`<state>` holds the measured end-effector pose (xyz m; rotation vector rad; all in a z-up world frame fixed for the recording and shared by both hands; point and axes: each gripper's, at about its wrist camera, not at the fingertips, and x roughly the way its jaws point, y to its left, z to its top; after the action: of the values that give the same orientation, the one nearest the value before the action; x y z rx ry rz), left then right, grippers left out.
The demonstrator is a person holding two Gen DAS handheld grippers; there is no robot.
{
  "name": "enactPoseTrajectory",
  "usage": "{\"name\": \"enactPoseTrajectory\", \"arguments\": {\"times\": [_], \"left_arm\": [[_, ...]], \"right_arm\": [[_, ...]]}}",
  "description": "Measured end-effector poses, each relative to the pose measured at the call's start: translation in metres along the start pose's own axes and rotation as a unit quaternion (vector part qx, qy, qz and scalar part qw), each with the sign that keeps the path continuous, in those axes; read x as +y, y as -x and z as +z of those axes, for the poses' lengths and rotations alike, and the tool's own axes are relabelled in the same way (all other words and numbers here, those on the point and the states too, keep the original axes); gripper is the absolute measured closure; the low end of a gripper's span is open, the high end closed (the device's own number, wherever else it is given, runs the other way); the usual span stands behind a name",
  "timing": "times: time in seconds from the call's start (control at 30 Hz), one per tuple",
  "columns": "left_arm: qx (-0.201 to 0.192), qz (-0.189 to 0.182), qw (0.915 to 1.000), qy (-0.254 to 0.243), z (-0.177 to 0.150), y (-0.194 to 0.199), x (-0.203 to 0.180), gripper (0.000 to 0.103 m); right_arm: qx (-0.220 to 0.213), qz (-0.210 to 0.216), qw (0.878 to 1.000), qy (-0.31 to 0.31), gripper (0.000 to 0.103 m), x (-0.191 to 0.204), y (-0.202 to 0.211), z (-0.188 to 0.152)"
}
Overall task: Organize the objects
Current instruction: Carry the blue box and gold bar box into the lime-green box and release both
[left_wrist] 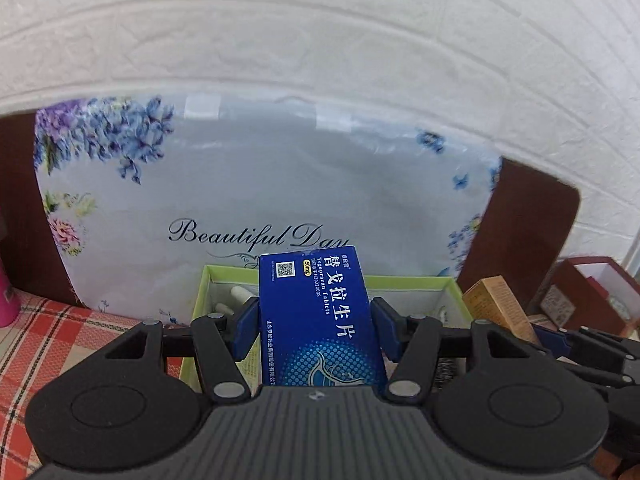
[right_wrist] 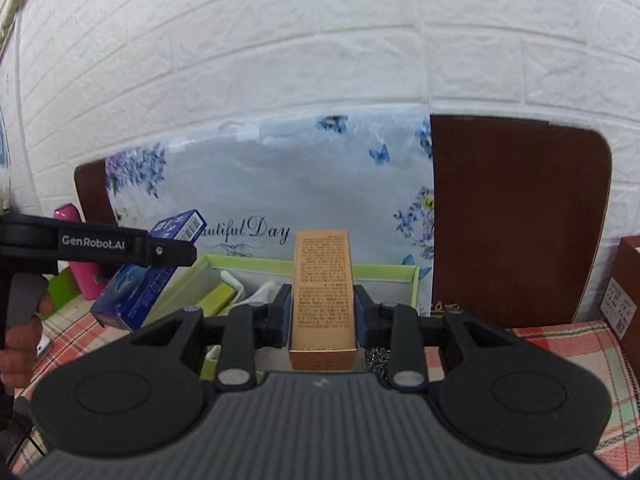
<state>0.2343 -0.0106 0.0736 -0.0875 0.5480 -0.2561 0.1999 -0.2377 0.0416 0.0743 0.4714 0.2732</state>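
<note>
My left gripper is shut on a blue tablet box, held upright over the near side of an open green-rimmed box. The same blue box and left gripper show at the left of the right wrist view. My right gripper is shut on a tall orange carton, held upright above the green-rimmed box. That carton also shows in the left wrist view. Inside the green box lie a white item and a yellow-green packet.
A floral "Beautiful Day" package leans on a brown headboard against a white brick wall. A red checked cloth covers the surface. A pink bottle stands at the left. A dark red box sits at the right.
</note>
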Motion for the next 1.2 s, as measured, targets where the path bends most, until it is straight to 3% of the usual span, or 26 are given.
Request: {"name": "enactPoseTrajectory", "arguments": {"times": [0.3,0.33,0.37,0.43,0.47,0.5,0.57,0.73,0.9,1.2], "left_arm": [[0.033,0.005,0.9992,0.022,-0.011,-0.046,0.017,0.04],[0.032,0.007,0.9992,0.022,-0.013,-0.048,0.018,0.036],[0.033,0.008,0.9992,0.02,-0.015,-0.051,0.017,0.024],[0.039,0.014,0.9991,0.009,-0.02,-0.054,0.015,0.019],[0.04,0.017,0.9991,0.001,-0.022,-0.055,0.014,0.019],[0.039,0.019,0.999,-0.005,-0.024,-0.055,0.012,0.019],[0.039,0.024,0.9989,-0.007,-0.025,-0.052,0.011,0.019],[0.043,0.026,0.9987,0.011,-0.019,-0.032,0.007,0.019],[0.019,0.005,0.9997,0.015,-0.016,0.005,-0.006,0.019],[-0.012,-0.003,0.9998,0.014,-0.035,0.071,-0.024,0.016]], "right_arm": [[0.052,-0.008,0.999,-0.004,0.073,-0.002,-0.067,-0.013],[0.057,-0.005,0.998,-0.002,0.073,-0.001,-0.072,-0.014],[0.063,0.0,0.998,0.0,0.073,-0.001,-0.077,-0.016],[0.067,-0.002,0.998,0.01,0.063,0.001,-0.08,-0.017],[0.063,-0.007,0.998,0.018,0.047,0.002,-0.079,-0.016],[0.055,-0.015,0.998,0.025,0.03,0.003,-0.075,-0.014],[0.032,-0.028,0.998,0.038,0.018,0.006,-0.065,-0.011],[0.016,-0.019,0.998,0.057,0.014,0.012,-0.045,-0.007],[-0.011,-0.029,0.997,0.076,0.003,0.023,-0.017,-0.006],[-0.069,-0.043,0.993,0.085,0.0,0.034,0.056,-0.009]]}}
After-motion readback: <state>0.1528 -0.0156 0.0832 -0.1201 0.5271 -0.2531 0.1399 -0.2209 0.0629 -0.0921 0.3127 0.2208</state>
